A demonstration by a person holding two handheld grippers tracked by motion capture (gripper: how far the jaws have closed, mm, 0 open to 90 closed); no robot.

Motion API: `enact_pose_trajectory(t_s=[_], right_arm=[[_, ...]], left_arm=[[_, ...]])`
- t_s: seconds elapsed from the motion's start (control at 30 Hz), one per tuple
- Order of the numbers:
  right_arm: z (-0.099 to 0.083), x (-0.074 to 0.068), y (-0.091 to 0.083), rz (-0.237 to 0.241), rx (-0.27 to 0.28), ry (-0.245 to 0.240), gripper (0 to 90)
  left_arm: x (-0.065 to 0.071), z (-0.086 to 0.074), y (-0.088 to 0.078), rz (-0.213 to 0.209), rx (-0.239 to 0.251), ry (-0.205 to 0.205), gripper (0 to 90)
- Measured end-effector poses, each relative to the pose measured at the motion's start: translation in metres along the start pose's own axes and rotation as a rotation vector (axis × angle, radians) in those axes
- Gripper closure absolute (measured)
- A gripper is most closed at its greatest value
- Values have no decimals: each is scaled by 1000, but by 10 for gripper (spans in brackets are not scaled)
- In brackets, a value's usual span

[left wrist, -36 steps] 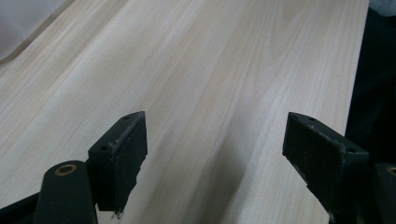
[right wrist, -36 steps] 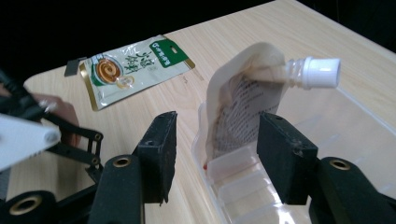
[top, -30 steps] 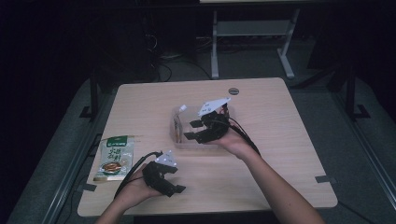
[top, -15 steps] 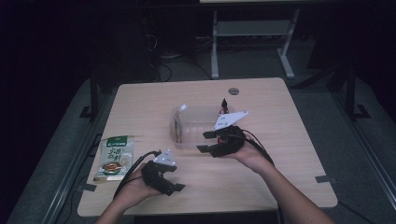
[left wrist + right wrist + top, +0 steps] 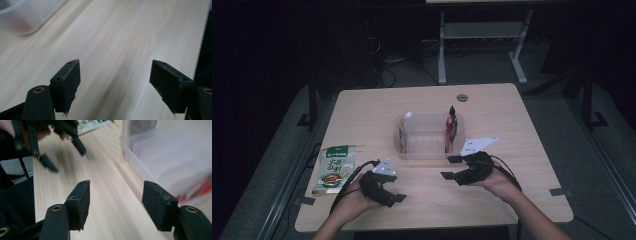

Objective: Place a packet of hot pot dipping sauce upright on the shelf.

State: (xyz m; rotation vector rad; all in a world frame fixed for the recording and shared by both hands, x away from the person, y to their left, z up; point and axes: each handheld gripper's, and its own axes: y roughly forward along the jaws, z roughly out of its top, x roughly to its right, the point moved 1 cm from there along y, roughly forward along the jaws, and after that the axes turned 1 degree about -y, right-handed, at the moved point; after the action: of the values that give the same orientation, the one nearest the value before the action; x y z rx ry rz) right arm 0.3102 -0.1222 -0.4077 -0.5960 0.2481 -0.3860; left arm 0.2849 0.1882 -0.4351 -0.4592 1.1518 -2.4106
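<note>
A clear plastic bin [image 5: 427,137] stands mid-table; its corner [image 5: 22,17] and its wall [image 5: 165,157] also show in the gripper views. A red packet [image 5: 451,131] stands upright against its right inner wall, and a pale pouch [image 5: 403,131] leans at its left end. My right gripper [image 5: 451,167] [image 5: 116,205] hovers just in front of the bin's right corner; its jaws have just been opening and nothing is between them. Near the front edge my left gripper [image 5: 395,192] [image 5: 115,85] rests open over bare wood and also appears as a blurred shape [image 5: 62,147] beyond the right jaws.
A green snack packet [image 5: 334,169] lies flat at the table's left edge. A small round grommet [image 5: 462,97] sits near the far edge. The wooden table [image 5: 512,130] has dark floor around it and a metal stand [image 5: 482,35] behind.
My right gripper has drawn back from above the bin toward the person and sunk toward the tabletop, leaving the red packet standing in the bin. The left gripper has stayed put.
</note>
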Motion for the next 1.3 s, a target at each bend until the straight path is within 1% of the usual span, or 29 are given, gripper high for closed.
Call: enact_pose_trajectory(t_s=[0.13,0.2,0.27,0.37,0.4,0.5,0.53,0.57,0.63,0.67,0.7,0.77,0.9,0.93,1.07,1.13,1.2,1.3], right_arm=[[-14,2,-6,-15,-20,23,375],[-20,3,-8,-24,-24,32,371],[-24,3,-12,-28,-28,42,365],[-31,4,-17,-38,-29,55,362],[-33,4,-18,-40,-30,59,361],[-38,6,-21,-52,-35,72,361],[-39,7,-21,-56,-36,80,360],[-38,8,-21,-59,-37,77,361],[-37,8,-21,-58,-33,75,361],[-37,8,-20,-57,-31,73,361],[-37,7,-20,-58,-33,69,361],[-36,8,-19,-57,-33,65,361],[-36,9,-17,-55,-36,65,361],[-36,10,-17,-54,-39,65,361],[-37,10,-16,-57,-49,65,362],[-38,10,-17,-58,-48,65,363],[-37,9,-17,-59,-46,63,364],[-37,9,-17,-59,-45,61,363]], left_arm=[[-13,-5,-13,74,4,-35,280],[-21,-9,-22,113,7,-59,316],[-30,-14,-32,156,2,-85,373],[-45,-25,-51,219,8,-152,495],[-52,-29,-58,240,11,-164,544],[-66,-44,-76,301,21,-251,677],[-71,-50,-83,318,21,-281,695],[-76,-55,-89,337,20,-305,719],[-86,-67,-99,377,19,-351,736],[-89,-73,-104,399,16,-379,735],[-93,-78,-108,415,12,-396,727],[-98,-88,-113,433,14,-437,714],[-108,-101,-118,460,12,-489,679],[-110,-103,-117,466,5,-500,663],[-117,-111,-115,497,-4,-551,546],[-119,-115,-112,497,-7,-580,492],[-122,-118,-109,496,-14,-587,438],[-124,-121,-105,483,-8,-614,392]])
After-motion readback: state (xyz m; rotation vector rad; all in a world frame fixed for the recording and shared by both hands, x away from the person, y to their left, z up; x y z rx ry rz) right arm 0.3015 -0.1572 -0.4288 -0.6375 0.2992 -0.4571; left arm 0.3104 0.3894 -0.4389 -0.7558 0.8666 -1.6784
